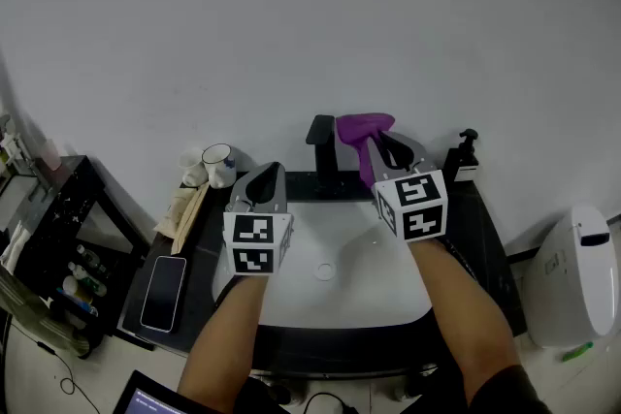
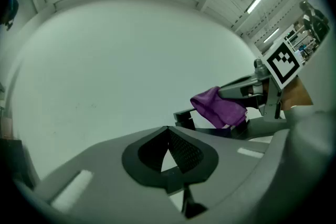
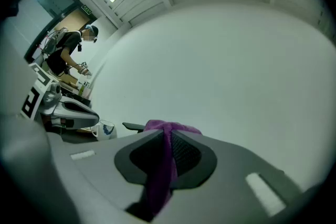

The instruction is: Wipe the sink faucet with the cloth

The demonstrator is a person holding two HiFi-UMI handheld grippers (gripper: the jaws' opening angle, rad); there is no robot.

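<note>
A black faucet stands at the back of the white sink. My right gripper is shut on a purple cloth, holding it just right of the faucet's top and level with it. In the right gripper view the cloth runs down between the closed jaws, and the faucet spout shows just beyond, to the left. My left gripper hovers over the sink's left side, shut with nothing in it. From the left gripper view the cloth hangs beside the faucet.
On the dark counter left of the sink are a white mug and a phone. A soap dispenser stands at the back right. A white bin sits right of the counter and a black shelf left. A person stands far off.
</note>
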